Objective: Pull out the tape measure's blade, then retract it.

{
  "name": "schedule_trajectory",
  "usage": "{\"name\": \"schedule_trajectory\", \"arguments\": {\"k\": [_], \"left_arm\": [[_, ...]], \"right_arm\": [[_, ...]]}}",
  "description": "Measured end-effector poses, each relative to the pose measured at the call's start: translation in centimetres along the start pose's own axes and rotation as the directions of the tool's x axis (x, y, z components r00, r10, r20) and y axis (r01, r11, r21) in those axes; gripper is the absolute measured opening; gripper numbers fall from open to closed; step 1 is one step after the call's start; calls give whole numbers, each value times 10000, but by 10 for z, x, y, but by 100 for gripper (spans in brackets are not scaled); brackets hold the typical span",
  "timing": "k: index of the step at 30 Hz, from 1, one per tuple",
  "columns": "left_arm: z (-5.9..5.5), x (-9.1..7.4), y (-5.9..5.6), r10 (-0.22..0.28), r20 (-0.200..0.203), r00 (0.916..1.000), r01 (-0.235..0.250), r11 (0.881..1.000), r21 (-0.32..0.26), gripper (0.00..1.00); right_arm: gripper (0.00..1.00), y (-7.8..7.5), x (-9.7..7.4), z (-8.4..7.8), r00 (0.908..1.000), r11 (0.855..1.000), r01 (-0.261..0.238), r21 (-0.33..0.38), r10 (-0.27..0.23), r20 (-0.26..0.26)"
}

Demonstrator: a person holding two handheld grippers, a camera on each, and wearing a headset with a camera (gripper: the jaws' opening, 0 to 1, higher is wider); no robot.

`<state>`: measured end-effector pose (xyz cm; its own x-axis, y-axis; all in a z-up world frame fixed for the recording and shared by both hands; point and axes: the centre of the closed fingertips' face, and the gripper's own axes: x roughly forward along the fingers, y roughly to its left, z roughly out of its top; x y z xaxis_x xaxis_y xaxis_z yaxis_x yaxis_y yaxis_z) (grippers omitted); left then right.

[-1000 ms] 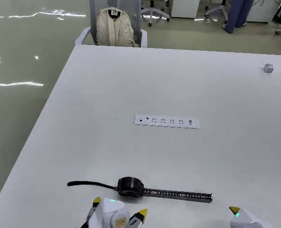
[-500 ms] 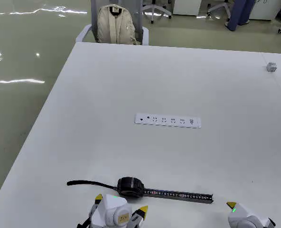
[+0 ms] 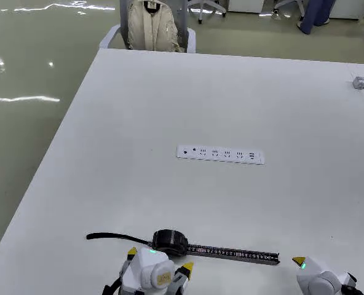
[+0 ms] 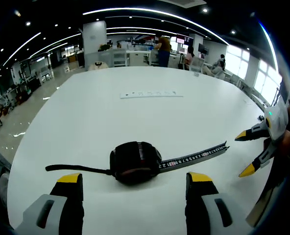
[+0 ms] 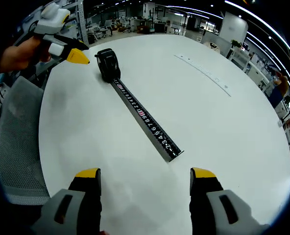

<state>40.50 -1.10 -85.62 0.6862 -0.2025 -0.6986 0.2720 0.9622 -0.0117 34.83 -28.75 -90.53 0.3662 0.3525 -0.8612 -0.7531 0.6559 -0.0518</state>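
Looking down in the head view: tape measure case point(image 3: 170, 242) lies near the front edge of the white table point(image 3: 262, 92), blade point(image 3: 231, 252) out flat to the right, wrist strap point(image 3: 111, 236) trailing left. Left gripper point(image 3: 159, 259) sits just short of the case, right gripper point(image 3: 305, 265) near the blade's free end. Power strip point(image 3: 220, 154) is well apart, mid-table.

Left gripper view: own jaws spread wide with nothing between them, case straight ahead and roughly centred. Right gripper comes in from the right, jaws apart too.

Right gripper view: jaws wide and empty. End hook point(image 5: 174, 154) lies just ahead, about midway between them.

Judgement: blade looks pulled out, so retraction is next. Clamp left across the case body — not the strap — and pinch the blade near the hook with right. Then feed it back slowly so it doesn't whip.
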Motion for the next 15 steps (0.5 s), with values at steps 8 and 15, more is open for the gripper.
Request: {"name": "schedule_trajectory", "arguments": {"k": [8,15], "left_arm": [[3,12,-2,-28,-22,10000,27,9999,-157,82],[5,21,1,53,-68,10000,-55,9991,-411,81]], "right_arm": [[72,-9,7,1,9997,9992,-204,-338,201,-103],[68,-15,13,3,9988,9972,-450,-602,437,-232]]}}
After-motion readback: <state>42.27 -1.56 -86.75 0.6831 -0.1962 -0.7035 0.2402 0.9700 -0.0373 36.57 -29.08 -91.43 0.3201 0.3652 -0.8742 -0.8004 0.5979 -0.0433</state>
